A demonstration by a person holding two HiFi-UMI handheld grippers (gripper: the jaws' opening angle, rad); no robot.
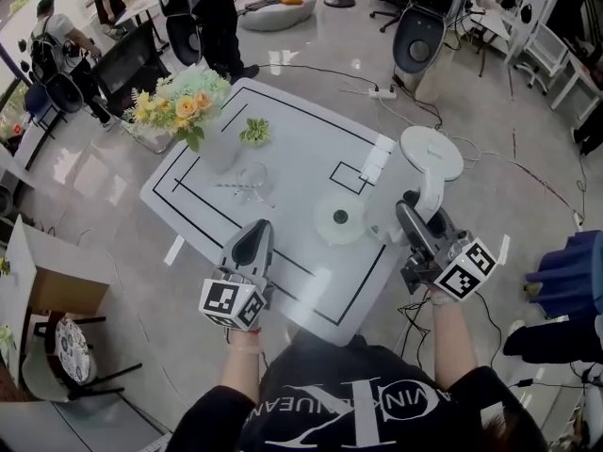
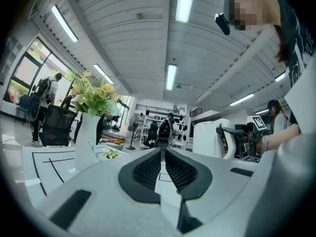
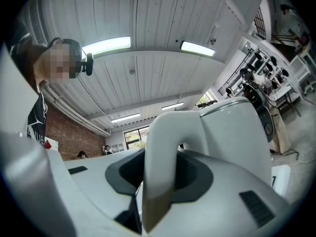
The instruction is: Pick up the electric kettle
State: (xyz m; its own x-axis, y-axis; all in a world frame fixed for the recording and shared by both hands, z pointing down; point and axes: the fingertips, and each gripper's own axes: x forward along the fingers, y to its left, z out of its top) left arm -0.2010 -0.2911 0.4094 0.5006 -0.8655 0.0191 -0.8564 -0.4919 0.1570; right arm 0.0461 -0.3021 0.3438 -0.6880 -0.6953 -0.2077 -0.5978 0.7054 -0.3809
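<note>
At the right edge of the white table [image 1: 301, 149], marked with black lines, is the kettle [image 1: 415, 172], smooth, white and rounded, with a flat round lid, just right of its disc-shaped base [image 1: 339, 220]; my right tongs [image 1: 407, 210] are clamped on its curved plastic handle [image 3: 163, 152], which fills the gap between the ribbed black pads; my left tongs [image 1: 258, 232] hang over the near side, jaws together on nothing; farther across stand a pale vase [image 1: 219, 149] holding yellow and peach flowers [image 1: 179, 102], a clear glass [image 1: 251, 182] and a small green plant [image 1: 254, 132].
</note>
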